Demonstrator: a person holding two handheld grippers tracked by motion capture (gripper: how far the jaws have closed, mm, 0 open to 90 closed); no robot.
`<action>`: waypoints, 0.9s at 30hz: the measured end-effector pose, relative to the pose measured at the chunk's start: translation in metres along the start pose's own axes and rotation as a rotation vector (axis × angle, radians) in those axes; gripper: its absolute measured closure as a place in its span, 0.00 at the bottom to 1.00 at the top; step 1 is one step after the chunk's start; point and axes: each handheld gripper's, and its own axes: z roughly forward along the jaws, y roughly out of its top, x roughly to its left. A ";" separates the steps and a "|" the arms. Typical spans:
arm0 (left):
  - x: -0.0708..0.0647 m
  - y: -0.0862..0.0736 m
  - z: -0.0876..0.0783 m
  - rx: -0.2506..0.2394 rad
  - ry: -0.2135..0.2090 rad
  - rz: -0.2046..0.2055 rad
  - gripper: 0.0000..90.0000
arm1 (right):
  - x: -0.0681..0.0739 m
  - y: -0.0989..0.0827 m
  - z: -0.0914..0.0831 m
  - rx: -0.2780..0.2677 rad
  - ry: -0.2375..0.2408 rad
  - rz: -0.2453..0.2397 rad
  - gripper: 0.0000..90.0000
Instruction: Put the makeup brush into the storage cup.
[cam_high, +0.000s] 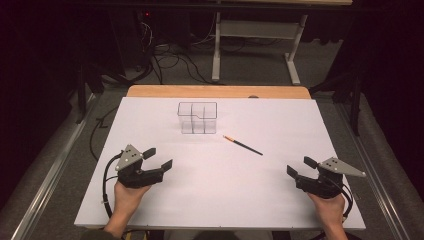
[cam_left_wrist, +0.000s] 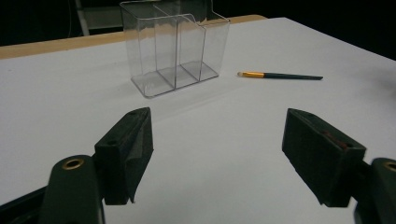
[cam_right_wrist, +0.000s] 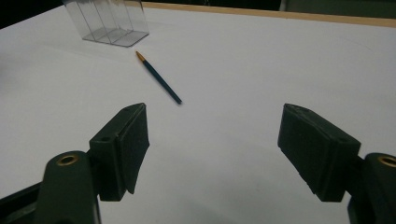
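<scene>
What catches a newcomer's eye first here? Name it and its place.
A clear plastic organizer with compartments stands upright toward the far middle of the white table. Right of it, apart from it, a thin brush lies flat. Nearer the person, the left gripper and right gripper rest with jaws open.

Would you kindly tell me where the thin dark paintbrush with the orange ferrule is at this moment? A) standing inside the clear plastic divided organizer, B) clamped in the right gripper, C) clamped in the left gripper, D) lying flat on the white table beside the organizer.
D: the thin dark paintbrush lies flat on the white table, apart from the clear plastic divided organizer, and both grippers are open and hold nothing.
</scene>
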 end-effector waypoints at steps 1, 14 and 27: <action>0.000 0.000 0.000 0.001 -0.001 0.001 0.28 | 0.000 0.000 0.000 -0.002 0.001 -0.002 0.29; -0.002 -0.001 0.001 0.009 0.002 0.007 0.28 | 0.002 0.003 0.000 -0.024 0.011 -0.008 0.29; -0.002 -0.001 0.001 0.010 0.005 0.010 0.28 | 0.004 0.013 0.002 -0.041 0.027 -0.023 0.27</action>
